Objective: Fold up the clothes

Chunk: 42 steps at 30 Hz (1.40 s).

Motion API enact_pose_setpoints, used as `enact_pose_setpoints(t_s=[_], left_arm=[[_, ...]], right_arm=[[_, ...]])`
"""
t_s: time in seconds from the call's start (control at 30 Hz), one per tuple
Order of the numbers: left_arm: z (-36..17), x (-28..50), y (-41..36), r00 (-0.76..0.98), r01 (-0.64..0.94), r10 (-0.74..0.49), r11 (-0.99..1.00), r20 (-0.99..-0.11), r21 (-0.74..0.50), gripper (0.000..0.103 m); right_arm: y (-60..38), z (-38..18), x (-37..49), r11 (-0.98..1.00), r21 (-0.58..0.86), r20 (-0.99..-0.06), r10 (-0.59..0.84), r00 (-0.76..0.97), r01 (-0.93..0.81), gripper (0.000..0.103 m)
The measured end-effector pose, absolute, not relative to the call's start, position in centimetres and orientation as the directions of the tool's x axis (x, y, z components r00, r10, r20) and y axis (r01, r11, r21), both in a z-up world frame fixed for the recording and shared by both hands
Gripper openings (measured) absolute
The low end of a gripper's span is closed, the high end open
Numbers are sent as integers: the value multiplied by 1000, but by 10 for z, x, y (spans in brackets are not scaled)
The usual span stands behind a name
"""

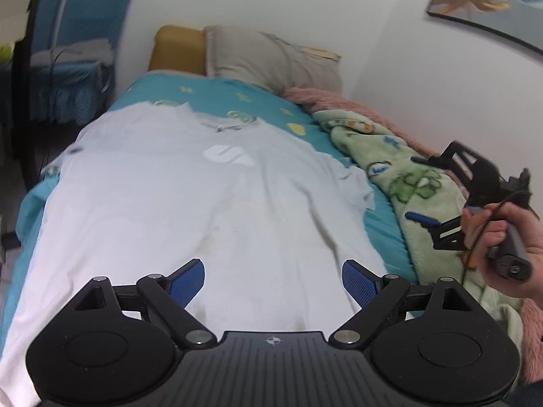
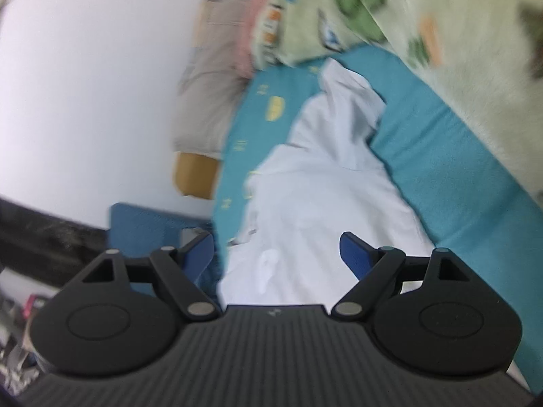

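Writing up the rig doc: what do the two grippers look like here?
Both match: the left gripper and right gripper have black ribbed bodies, two round black discs, black linkage arms with silver pivot pins, and blue textured pads on the jaws. A small white emblem sits mid-body. In the left view, the hand grips a dark handle, and a thin dark cable runs by it.

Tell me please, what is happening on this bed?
A person holds tongs in each hand over a white T-shirt spread flat on the bed. The left tongs and the right tongs are both open, with nothing gripped. No fold shows yet. A green blanket lies beside the shirt.
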<state>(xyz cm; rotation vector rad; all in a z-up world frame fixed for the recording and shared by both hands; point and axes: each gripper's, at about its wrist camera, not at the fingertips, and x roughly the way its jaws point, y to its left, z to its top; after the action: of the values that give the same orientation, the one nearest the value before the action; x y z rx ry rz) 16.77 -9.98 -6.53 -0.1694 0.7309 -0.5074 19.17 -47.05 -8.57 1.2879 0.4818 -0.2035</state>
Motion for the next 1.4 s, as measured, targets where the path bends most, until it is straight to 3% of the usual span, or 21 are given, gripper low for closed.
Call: enact_pose_setpoints(t_s=[0.13,0.27,0.4,0.53,0.8,1.03,1.13,1.4], left_arm=[[-77,180,-69,658,336,-452,892,-602,-303,90],[-93,202,-56,652,291,-466,883,-599,-369,90],[-113,218,-56,639,284,-461,885,-615,-369,90],[-130,229,-54,607,263,-474,877,-637,-402,90],[-129,228,-47,615,240,-472,875,-632,-420,90],[-120,218,-49,638,265,-462,883,-616,-389,90],[-124,220,-54,631,273,-459,886,-626,-375,90],[-132,224,-56,619,270,-454,889,-641,-369,90]], right_arm=[[-483,-134,237,258,836,-515,61,855,485,84],[-496,-174,266,259,827,-519,13,855,499,84],[-505,-193,273,222,868,-445,-48,894,443,85],[-516,-199,276,209,867,-444,-84,892,452,81],[-517,-191,286,270,838,-470,-81,879,474,83],[-518,-187,317,304,889,-365,24,931,341,83],[-516,-194,323,302,883,-373,-12,928,358,81],[-523,-201,336,318,894,-287,-138,948,317,81]])
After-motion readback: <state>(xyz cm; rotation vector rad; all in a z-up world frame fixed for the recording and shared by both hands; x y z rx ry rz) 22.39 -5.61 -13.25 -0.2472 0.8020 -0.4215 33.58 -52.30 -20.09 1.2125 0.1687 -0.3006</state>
